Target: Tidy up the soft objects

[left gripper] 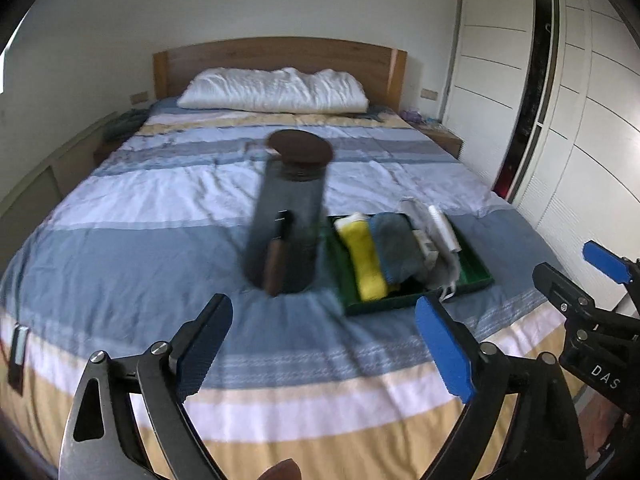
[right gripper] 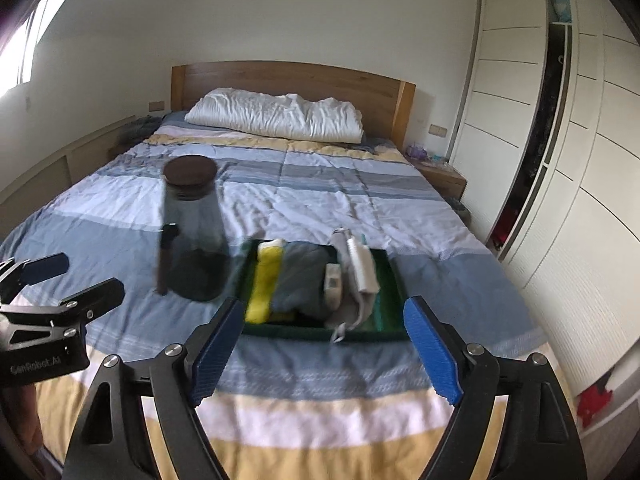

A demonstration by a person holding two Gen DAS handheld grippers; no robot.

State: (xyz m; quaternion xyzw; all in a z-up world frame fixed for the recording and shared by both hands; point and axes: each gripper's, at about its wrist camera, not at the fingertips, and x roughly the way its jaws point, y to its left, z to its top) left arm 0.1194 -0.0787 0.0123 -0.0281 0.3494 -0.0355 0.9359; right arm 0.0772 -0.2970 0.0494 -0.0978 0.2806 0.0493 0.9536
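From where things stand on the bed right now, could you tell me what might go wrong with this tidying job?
1. The tall jar stands upright on the soft bedspread right beside the green tray; pressing on the bed or bumping it could tip it.
2. A grey cloth hangs over the tray's near rim and might snag or drag out.
3. The left gripper and right gripper, both open and empty, sit close together and could collide.

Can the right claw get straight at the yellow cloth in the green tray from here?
Probably yes. The right claw is open and empty, the yellow cloth lies exposed at the green tray's near-left end, and only bare bedspread lies between. The dark jar stands off to the left.
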